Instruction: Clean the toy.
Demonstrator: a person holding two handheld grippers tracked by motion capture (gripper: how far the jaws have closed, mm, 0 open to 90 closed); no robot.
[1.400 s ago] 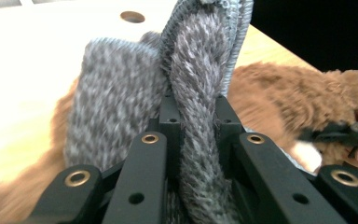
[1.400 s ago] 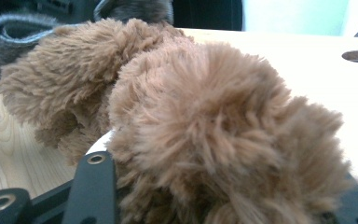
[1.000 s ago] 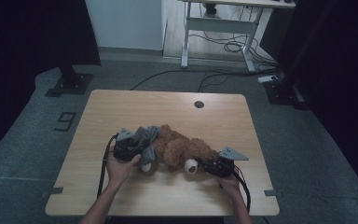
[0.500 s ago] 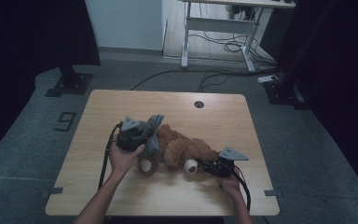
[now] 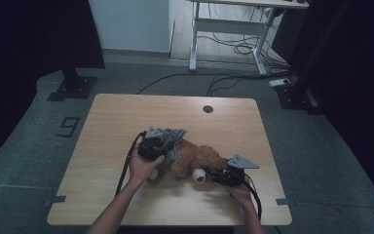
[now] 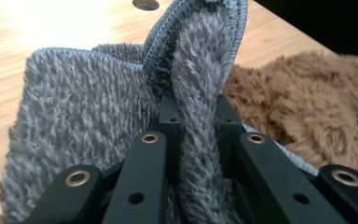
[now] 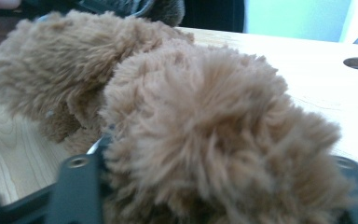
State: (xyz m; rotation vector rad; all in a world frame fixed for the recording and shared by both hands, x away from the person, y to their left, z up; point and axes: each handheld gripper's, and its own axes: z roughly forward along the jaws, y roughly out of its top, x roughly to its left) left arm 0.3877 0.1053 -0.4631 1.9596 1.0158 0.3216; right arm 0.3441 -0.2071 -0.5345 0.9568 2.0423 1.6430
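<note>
A brown plush toy (image 5: 199, 158) lies on the wooden table (image 5: 126, 112), one white-tipped paw (image 5: 198, 176) toward the near edge. A grey fuzzy cloth (image 5: 169, 137) is draped over its left end. My left gripper (image 5: 159, 145) is shut on a fold of that cloth (image 6: 200, 70), which stands up between the jaws, with brown fur (image 6: 307, 102) to the right. My right gripper (image 5: 215, 175) holds the toy's near right part. Its jaws have just been opening, and the brown fur (image 7: 191, 116) still bulges between them, hiding the tips.
A round cable hole (image 5: 208, 108) sits in the table's far middle. Cables trail from both grippers toward the near edge. Beyond the table stand a white desk frame (image 5: 224, 34) with floor cables and dark stands at both sides.
My left gripper has moved right and a little away from the person, taking the grey cloth with it so the cloth now stands higher over the toy. The right hand has stayed in place.
</note>
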